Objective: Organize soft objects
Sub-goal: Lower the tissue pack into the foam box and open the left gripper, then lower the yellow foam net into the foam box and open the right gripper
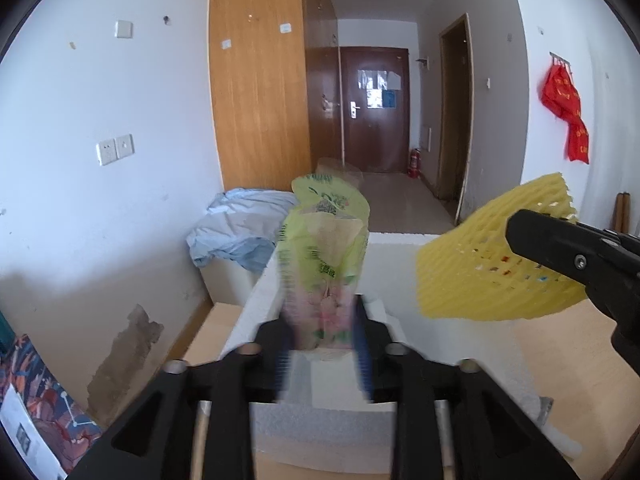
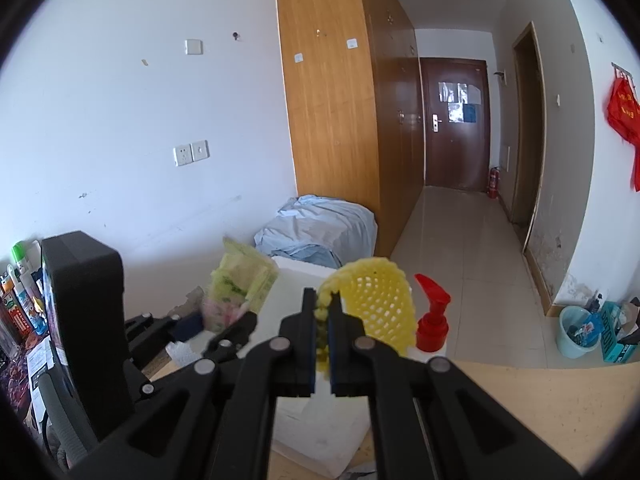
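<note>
Both carried above the foam box [image 1: 320, 412]: left gripper [image 1: 322, 344] clamps the pack [image 1: 324, 256], right gripper [image 2: 322, 320] pinches the net [image 2: 376, 304]; we lower each fully inside before letting go.

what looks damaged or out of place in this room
The wall low on the left has a patch of peeled paint exposing brown plaster near the floor. A rumpled blue sheet lies heaped beside the wardrobe. Nothing looks spilled.

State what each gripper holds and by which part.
The left gripper pinches the lower end of a yellow-green plastic packet. The right gripper pinches the near edge of a yellow foam net sleeve.
</note>
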`<state>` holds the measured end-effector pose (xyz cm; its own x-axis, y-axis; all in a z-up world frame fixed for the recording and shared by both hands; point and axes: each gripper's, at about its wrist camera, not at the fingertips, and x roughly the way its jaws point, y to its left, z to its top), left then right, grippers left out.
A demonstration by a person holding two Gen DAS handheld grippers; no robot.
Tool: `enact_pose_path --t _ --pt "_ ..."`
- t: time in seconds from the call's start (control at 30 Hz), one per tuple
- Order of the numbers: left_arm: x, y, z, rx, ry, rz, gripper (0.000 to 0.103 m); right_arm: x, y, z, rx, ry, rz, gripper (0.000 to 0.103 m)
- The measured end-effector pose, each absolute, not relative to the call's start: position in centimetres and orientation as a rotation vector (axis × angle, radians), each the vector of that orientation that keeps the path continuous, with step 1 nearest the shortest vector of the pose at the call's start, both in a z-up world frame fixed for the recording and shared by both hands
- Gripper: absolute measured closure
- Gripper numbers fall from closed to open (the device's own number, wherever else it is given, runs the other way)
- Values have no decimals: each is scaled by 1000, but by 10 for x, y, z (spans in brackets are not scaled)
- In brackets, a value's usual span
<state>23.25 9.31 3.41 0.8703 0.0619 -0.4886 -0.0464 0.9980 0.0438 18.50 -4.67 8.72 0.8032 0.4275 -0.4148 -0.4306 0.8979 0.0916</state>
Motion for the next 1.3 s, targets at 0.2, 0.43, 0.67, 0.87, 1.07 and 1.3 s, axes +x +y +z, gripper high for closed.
enact_pose_path --t 0.2,0.43,0.67,0.87,1.07,1.3 --pt "230 96 37 30 476 74 22 185 -47 90 -3 436 461 97" --pt "226 100 40 48 455 108 6 183 -50 88 3 434 465 96" --pt "206 118 44 34 452 173 5 190 -43 83 5 448 478 97" --pt "196 126 44 41 449 203 5 202 -30 78 8 467 491 97" --pt "191 136 41 10 441 229 5 216 -24 70 18 501 511 96" --pt "195 146 37 -9 454 231 5 214 -20 69 2 518 500 61"
